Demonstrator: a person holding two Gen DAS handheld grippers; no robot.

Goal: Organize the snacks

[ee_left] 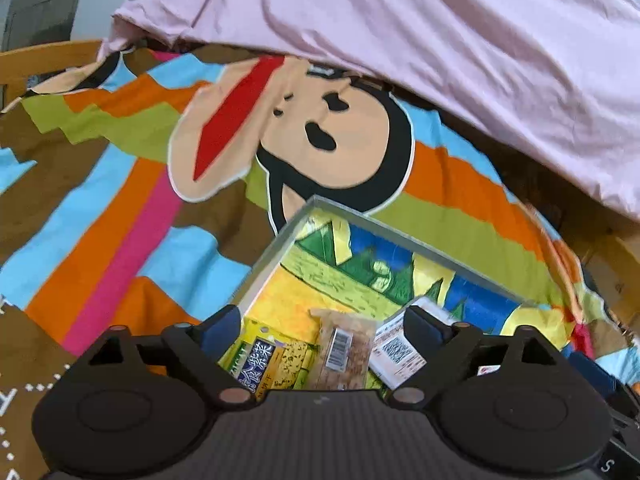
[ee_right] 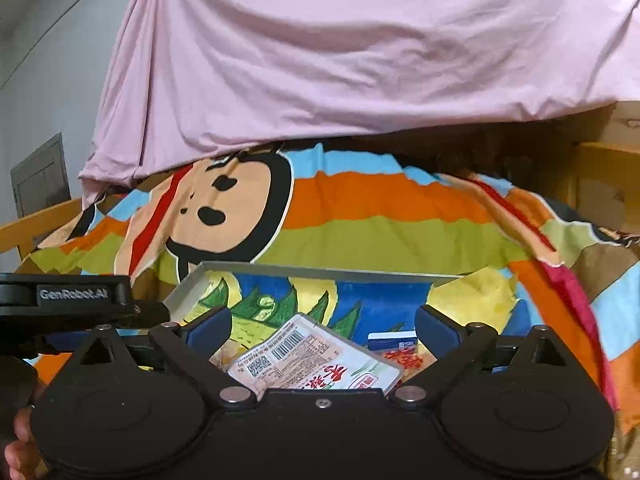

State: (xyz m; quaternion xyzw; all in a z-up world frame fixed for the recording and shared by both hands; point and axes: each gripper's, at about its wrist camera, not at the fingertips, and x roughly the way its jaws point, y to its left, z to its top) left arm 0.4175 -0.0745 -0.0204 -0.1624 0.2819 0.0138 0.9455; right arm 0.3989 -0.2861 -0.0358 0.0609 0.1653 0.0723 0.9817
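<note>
Surface: you are working over a striped cartoon bedspread (ee_left: 120, 200) beneath pink cloth (ee_right: 320, 60).
Done: snack packets (ee_right: 316, 356) are lying inside the tray (ee_right: 320, 270).
Tongs: your left gripper (ee_left: 324, 328) and right gripper (ee_right: 322, 328) are gaping apart, holding nothing.
Left: nothing loose is showing outside.

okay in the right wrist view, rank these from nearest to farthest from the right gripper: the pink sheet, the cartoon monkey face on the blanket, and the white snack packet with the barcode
From the right gripper:
1. White snack packet, between its open fingers, in the tray.
2. Cartoon monkey face, beyond the tray, upper left.
3. Pink sheet, hanging at the back.
</note>
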